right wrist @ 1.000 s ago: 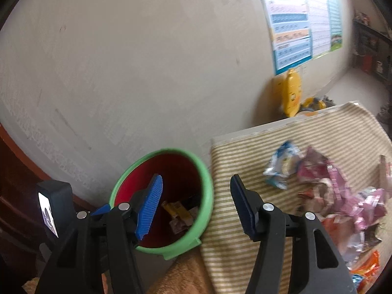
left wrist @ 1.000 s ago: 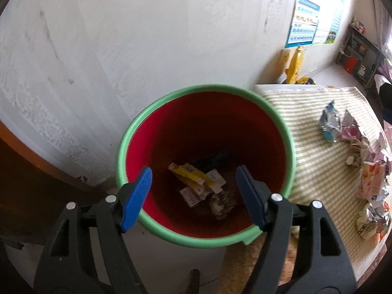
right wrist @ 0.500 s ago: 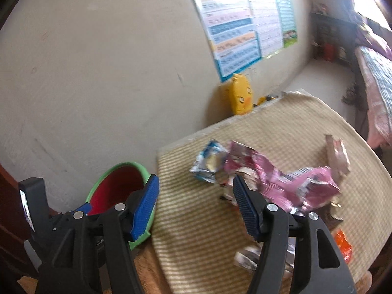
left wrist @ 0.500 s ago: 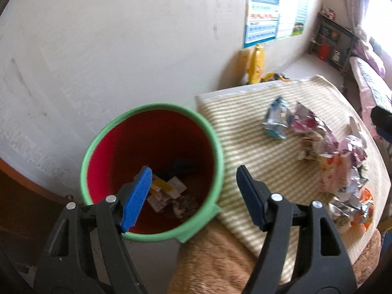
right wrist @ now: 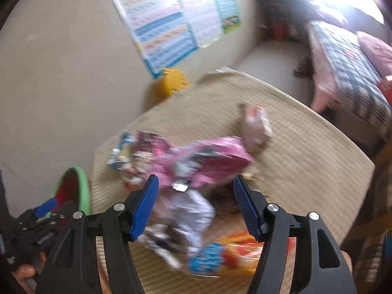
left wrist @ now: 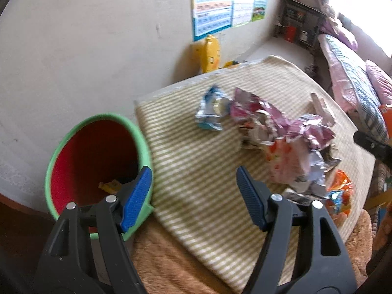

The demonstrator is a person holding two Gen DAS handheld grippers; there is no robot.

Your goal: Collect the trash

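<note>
A red bin with a green rim [left wrist: 98,152] stands at the left edge of a striped mat [left wrist: 196,166]; some wrappers lie inside it. A pile of crumpled wrappers [left wrist: 281,142] lies on the mat: a blue-white one [left wrist: 210,112], pink ones and an orange one [left wrist: 340,193]. My left gripper [left wrist: 193,196] is open and empty, above the mat beside the bin. My right gripper [right wrist: 196,203] is open and empty, above the pink wrapper [right wrist: 210,161] and white crumpled foil [right wrist: 188,210]. The bin shows at the left in the right wrist view [right wrist: 73,186].
A wall with posters [left wrist: 213,7] stands behind the mat. A yellow toy [left wrist: 210,54] sits by the wall. A bed [left wrist: 352,73] lies at the right. A brown fuzzy cloth [left wrist: 171,264] lies under the mat's near edge.
Both grippers have swung right, away from the bin and over the mat. The right gripper now hangs over the wrapper pile. Both stay open.
</note>
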